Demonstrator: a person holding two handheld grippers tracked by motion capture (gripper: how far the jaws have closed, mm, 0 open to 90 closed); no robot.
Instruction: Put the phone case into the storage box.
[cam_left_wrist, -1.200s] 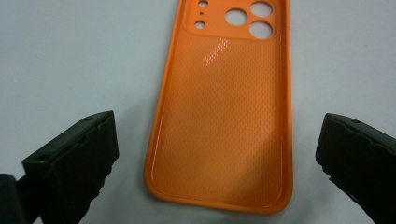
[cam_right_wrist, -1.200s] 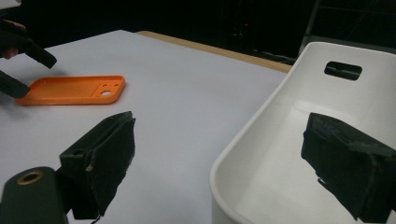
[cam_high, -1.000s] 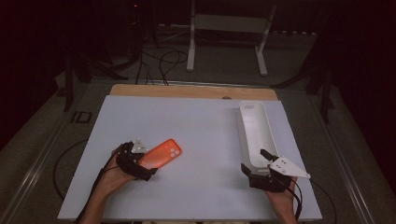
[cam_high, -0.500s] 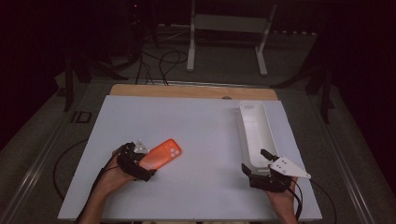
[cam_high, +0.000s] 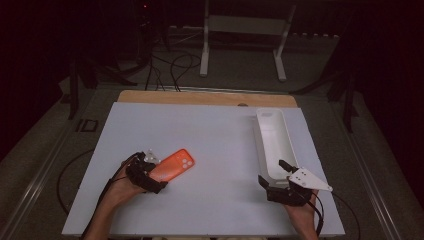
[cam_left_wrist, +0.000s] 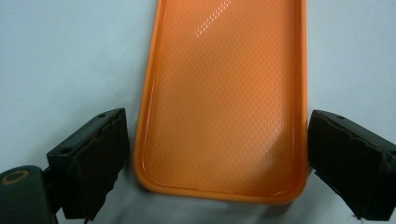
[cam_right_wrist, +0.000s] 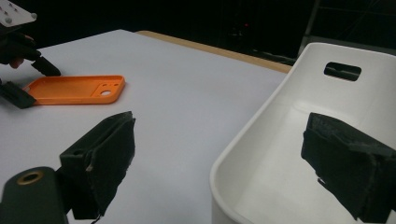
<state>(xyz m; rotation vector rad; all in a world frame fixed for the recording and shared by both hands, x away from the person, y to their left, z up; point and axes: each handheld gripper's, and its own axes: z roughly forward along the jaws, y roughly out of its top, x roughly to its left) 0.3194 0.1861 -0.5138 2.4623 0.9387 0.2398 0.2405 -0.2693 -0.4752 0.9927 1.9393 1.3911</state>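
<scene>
Your left gripper has its fingers apart astride the orange case, lying hollow-up near the worktop's front-left corner. The case looks light, bendy and glossy-slick, so pinch its long side walls gently. Your right gripper, fingers also apart, straddles the near wall of the white tray by the right edge.

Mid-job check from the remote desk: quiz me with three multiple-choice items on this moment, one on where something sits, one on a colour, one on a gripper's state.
1. Where does the white tray sit on the table?
A. the person's right side
B. the person's left side
C. dead centre

2. What colour is the phone case?
A. blue
B. orange
C. green

3. How does the left gripper stand with respect to the case?
A. shut tight on it
B. open, a jaw on each side of its near end
C. raised far above the tray

Answers:
1 A, since the high view shows the tray by the right gripper.
2 B, as the left gripper view shows it bright orange.
3 B, because the left gripper view shows a gap between each jaw and the case's edges.
</scene>
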